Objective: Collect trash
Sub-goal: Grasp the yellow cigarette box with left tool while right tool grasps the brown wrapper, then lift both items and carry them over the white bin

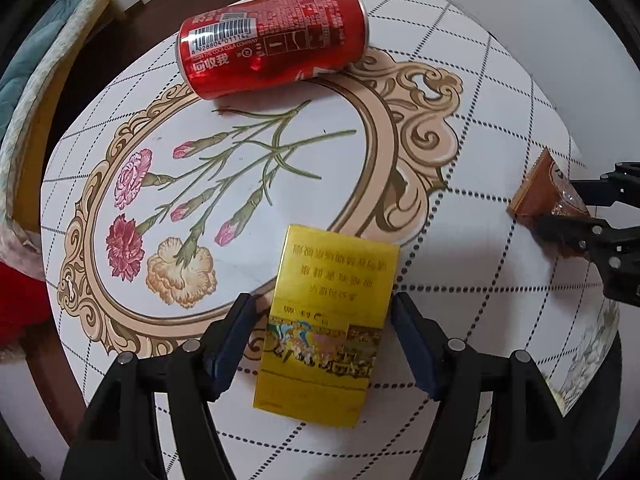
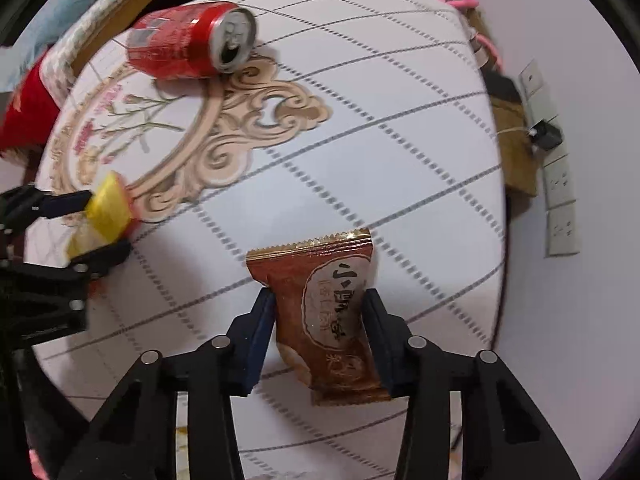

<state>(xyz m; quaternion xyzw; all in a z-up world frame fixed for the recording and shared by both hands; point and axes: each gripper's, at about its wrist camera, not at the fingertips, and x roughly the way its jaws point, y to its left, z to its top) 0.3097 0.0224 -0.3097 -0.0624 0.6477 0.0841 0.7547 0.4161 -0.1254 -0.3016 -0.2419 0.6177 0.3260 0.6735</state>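
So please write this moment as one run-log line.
left gripper: shut on yellow box | right gripper: shut on brown wrapper | red can: lying on table

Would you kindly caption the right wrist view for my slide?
Right gripper closed around a brown snack wrapper above the patterned table, a red can lying on its side beyond.

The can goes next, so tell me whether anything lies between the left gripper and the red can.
The yellow cigarette pack sits between the left gripper's fingers. Beyond it, only bare tabletop lies before the can.
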